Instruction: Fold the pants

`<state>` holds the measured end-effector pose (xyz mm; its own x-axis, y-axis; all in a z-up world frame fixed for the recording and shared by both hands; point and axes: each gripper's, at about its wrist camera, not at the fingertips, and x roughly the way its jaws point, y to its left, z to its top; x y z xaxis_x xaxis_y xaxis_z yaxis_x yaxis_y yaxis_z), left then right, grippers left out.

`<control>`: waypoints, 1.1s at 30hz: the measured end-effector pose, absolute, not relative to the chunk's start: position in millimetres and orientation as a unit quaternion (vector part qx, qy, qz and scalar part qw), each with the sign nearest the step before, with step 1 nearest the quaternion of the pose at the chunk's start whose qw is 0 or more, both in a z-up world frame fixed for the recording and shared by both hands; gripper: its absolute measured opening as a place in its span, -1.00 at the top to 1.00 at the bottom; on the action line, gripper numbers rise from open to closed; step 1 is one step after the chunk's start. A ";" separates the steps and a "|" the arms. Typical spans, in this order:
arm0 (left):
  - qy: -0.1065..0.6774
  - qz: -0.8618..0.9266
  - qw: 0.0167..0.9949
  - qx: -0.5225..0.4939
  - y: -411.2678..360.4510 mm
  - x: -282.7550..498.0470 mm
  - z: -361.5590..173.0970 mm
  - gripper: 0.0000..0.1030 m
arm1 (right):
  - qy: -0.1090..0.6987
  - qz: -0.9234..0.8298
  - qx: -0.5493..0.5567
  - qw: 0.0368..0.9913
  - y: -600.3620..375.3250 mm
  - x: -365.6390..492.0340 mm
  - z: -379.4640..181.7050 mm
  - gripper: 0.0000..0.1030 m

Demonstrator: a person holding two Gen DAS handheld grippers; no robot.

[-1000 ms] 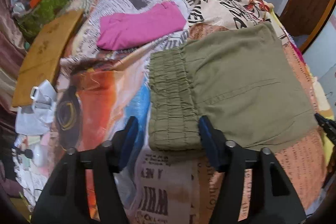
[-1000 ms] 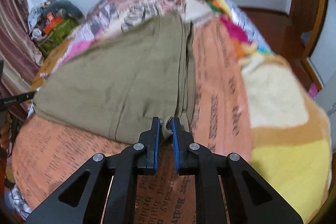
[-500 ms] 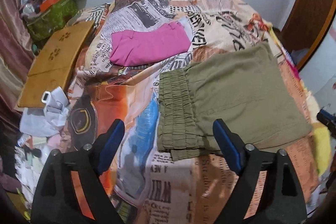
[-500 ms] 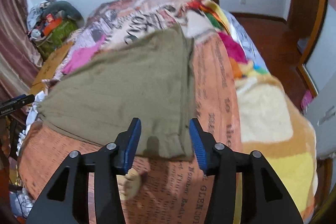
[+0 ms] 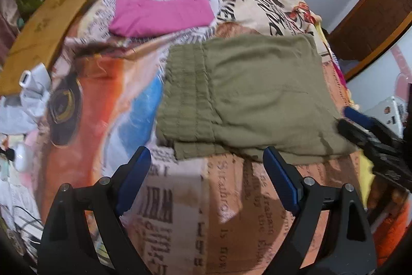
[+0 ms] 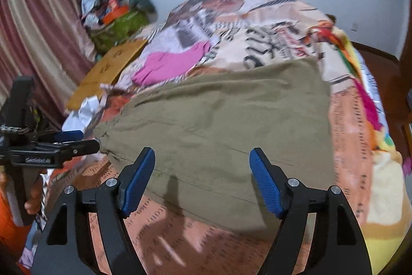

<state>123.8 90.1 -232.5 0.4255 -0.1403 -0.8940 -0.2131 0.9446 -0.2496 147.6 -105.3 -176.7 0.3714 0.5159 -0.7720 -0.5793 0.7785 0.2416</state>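
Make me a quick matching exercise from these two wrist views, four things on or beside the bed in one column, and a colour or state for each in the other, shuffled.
Things:
1. folded pants
2. folded garment beyond them
3. left gripper
4. wooden board

Descriptions:
A. pink
B. olive green, elastic waistband showing
C. brown, at the bed's edge
D. open, holding nothing

Pairs: 1-B, 2-A, 3-D, 4-C

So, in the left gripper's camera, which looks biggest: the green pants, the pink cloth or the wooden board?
1. Green pants, clearly largest, though also nearest the camera.
2 and 3. Pink cloth and wooden board look about alike; the board sits at the distorted edge, so I won't rank them.
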 end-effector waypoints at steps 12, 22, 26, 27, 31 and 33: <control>0.549 -0.041 0.791 -0.267 90.3 132.1 -253.0 -0.76 | 0.511 0.347 -0.066 0.784 -90.5 151.4 -208.6 -0.47; 0.542 -0.059 0.771 -0.329 96.1 162.3 -266.5 -0.92 | 0.512 0.350 -0.063 0.782 -89.6 151.4 -210.5 -0.48; 0.542 -0.024 0.784 -0.302 103.5 170.2 -267.2 -0.41 | 0.513 0.353 -0.063 0.780 -90.5 151.4 -211.4 -0.49; 0.540 -0.022 0.785 -0.303 104.8 171.5 -266.6 -0.33 | 0.512 0.354 -0.064 0.780 -90.5 151.0 -211.4 -0.49; 0.531 -0.012 0.797 -0.287 105.8 174.0 -263.2 -0.08 | 0.512 0.355 -0.067 0.780 -90.3 150.1 -211.3 -0.49; 0.520 -0.003 0.807 -0.278 106.6 170.8 -259.3 0.05 | 0.511 0.356 -0.069 0.779 -90.0 149.7 -211.1 -0.49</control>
<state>170.8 106.6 -259.3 0.4584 -0.2939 -0.8387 -0.2846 0.8455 -0.4518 149.7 -90.0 -211.1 0.2242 0.4838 -0.8460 -0.6254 0.7372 0.2559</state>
